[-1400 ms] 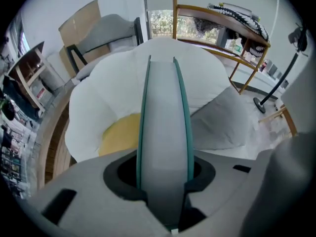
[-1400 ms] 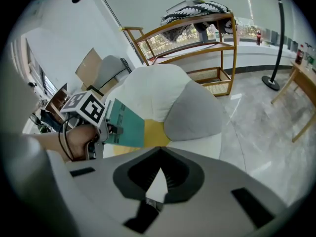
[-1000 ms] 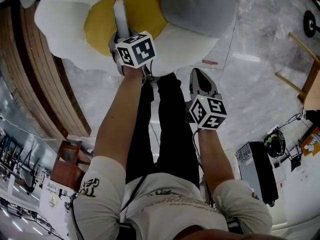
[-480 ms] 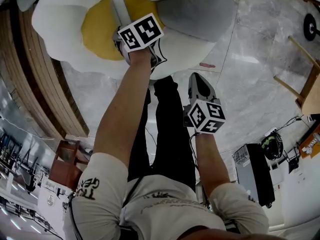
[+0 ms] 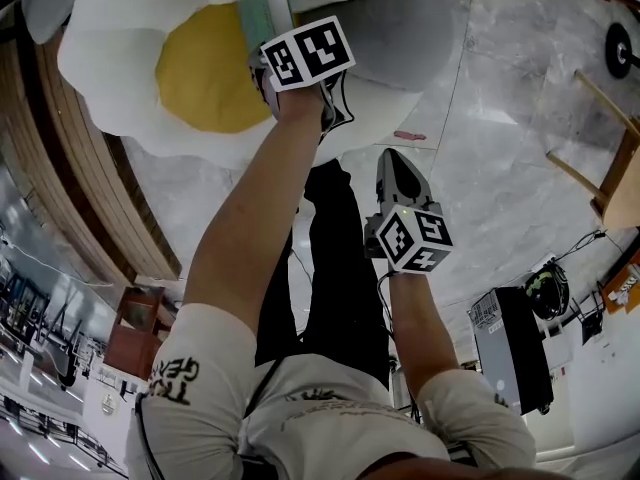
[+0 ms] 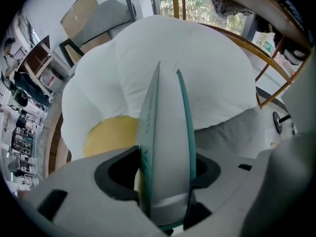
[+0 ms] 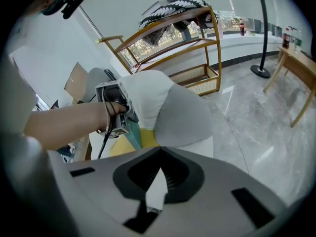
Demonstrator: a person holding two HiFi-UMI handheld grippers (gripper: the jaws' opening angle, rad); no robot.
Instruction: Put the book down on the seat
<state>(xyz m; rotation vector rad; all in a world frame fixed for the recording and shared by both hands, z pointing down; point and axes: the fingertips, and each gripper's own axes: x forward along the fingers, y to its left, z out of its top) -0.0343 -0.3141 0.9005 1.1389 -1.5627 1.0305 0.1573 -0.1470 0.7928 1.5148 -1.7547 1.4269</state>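
Over a white chair's yellow seat, the left gripper, jaws opening, holds a thin teal-covered book on edge, white pages showing; the right gripper is closed, empty.

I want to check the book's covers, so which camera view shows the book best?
The left gripper view: the book stands edge-on, teal covers fanned, between the opening jaws of the left gripper. The head view shows only a strip beyond that gripper; the right gripper view, a distant teal sliver.
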